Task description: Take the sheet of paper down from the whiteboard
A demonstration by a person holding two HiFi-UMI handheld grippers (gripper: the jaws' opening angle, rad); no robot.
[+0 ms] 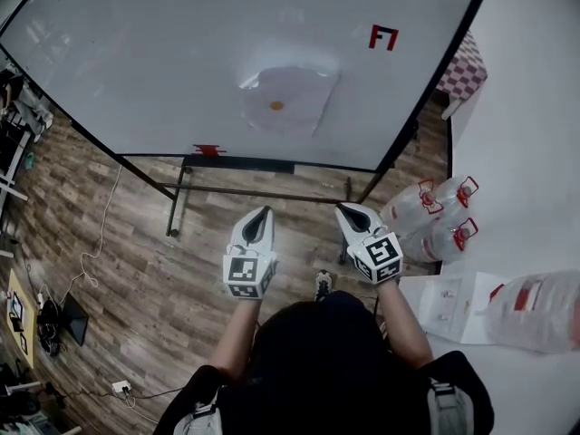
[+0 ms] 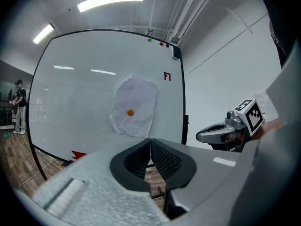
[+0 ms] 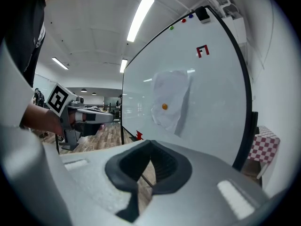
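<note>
1. The crumpled white sheet of paper (image 1: 288, 98) hangs mid-way across the large white whiteboard (image 1: 136, 62). A small round orange magnet (image 1: 276, 106) pins it there, long side upright.
2. It lies ahead of both grippers, well apart from them.
3. The left gripper (image 1: 263, 214) and right gripper (image 1: 347, 210) each have their fingers pressed together on nothing. The left seems more squarely in line with the sheet.

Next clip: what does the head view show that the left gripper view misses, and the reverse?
Head view only: the plastic jugs by the wall and the floor cables. Left gripper view only: the ceiling lights, a person standing far left, and the left gripper with its jaws shut and empty. Both: the whiteboard, the sheet of paper pinned under a small orange magnet, and the right gripper.
</note>
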